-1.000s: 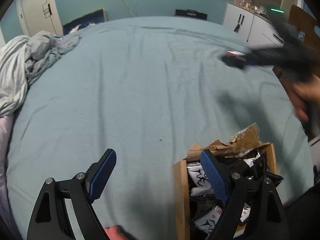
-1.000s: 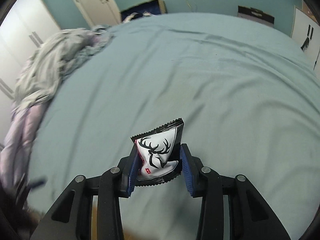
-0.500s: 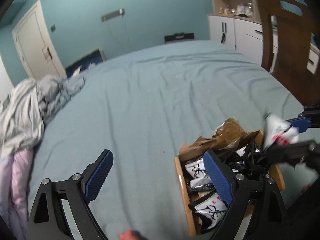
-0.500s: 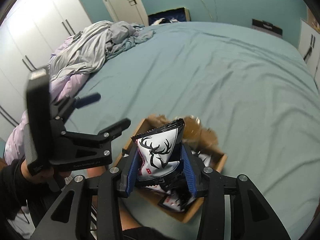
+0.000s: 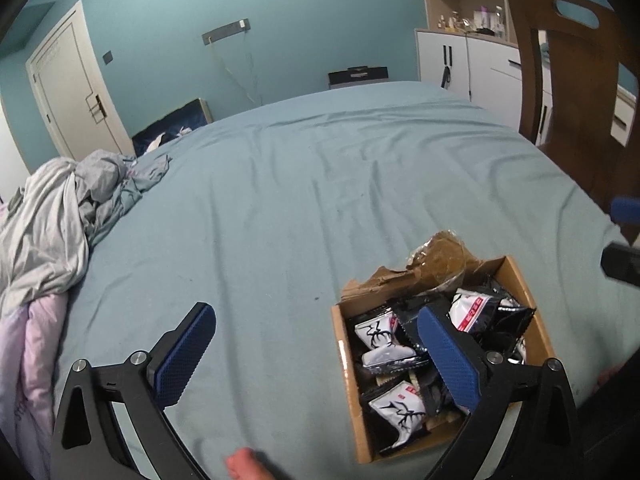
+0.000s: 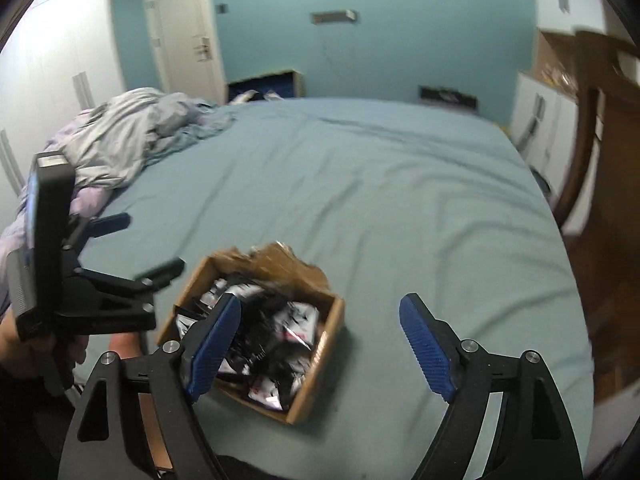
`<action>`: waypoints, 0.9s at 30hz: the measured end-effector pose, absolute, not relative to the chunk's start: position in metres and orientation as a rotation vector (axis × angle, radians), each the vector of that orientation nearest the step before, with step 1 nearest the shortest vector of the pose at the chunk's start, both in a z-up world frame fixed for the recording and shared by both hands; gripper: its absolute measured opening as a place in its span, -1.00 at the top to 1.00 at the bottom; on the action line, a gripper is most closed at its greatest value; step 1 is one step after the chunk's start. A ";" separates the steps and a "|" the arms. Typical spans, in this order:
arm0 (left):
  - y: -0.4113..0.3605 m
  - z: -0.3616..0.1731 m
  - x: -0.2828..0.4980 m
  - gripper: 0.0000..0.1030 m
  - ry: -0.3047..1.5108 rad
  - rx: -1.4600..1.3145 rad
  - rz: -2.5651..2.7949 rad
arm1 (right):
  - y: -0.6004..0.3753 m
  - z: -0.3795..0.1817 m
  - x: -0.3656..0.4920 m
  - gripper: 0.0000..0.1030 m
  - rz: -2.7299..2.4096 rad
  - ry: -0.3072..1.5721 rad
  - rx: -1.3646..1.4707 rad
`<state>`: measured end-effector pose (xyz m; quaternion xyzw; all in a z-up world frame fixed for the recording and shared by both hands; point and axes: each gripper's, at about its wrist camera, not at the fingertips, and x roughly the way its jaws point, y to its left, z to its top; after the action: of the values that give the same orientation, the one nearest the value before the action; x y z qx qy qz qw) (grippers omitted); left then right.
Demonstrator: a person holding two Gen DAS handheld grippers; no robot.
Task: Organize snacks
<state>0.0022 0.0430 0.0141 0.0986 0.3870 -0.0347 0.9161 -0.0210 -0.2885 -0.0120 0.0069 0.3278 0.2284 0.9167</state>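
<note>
An open cardboard box (image 5: pixel 345 380) sits on the blue-green bed sheet (image 5: pixel 320 200), full of black and white snack packets with a deer print (image 5: pixel 382 334). My left gripper (image 5: pixel 316 354) hovers at the box's left wall, its jaws opening wide with nothing between them. In the right wrist view the box (image 6: pixel 320 360) lies low and left of centre, and a blurred packet (image 6: pixel 298 322) rests on top of the pile. My right gripper (image 6: pixel 320 344) hangs over the box's near right corner. Its jaws are opening and hold nothing.
A crumpled grey blanket (image 5: pixel 52 220) is heaped at the bed's left side. A wooden chair (image 5: pixel 568 80) and white cabinets (image 5: pixel 460 64) stand off the bed's right edge. Torn brown paper (image 5: pixel 440 252) sticks up at the box's far end.
My right gripper carried the deer-print packet across the bed to the box, then opened, and the packet left its pads for the box. The left gripper's jaws widened slightly.
</note>
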 end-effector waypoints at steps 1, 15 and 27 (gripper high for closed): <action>0.044 0.013 0.004 -1.00 0.805 0.192 -0.072 | -0.287 -0.015 -0.019 -0.58 0.472 0.679 0.035; 0.033 0.003 0.010 -1.00 0.836 0.273 -0.076 | -0.276 -0.022 0.022 -0.58 0.520 0.848 0.053; 0.029 -0.005 0.015 -1.00 0.882 0.290 -0.077 | -0.280 -0.031 0.030 -0.58 0.450 0.918 0.082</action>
<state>0.0147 0.0292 -0.0047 0.1399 0.4254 -0.0371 0.8934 0.0304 -0.2802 -0.0306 0.0392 0.4393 0.2152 0.8713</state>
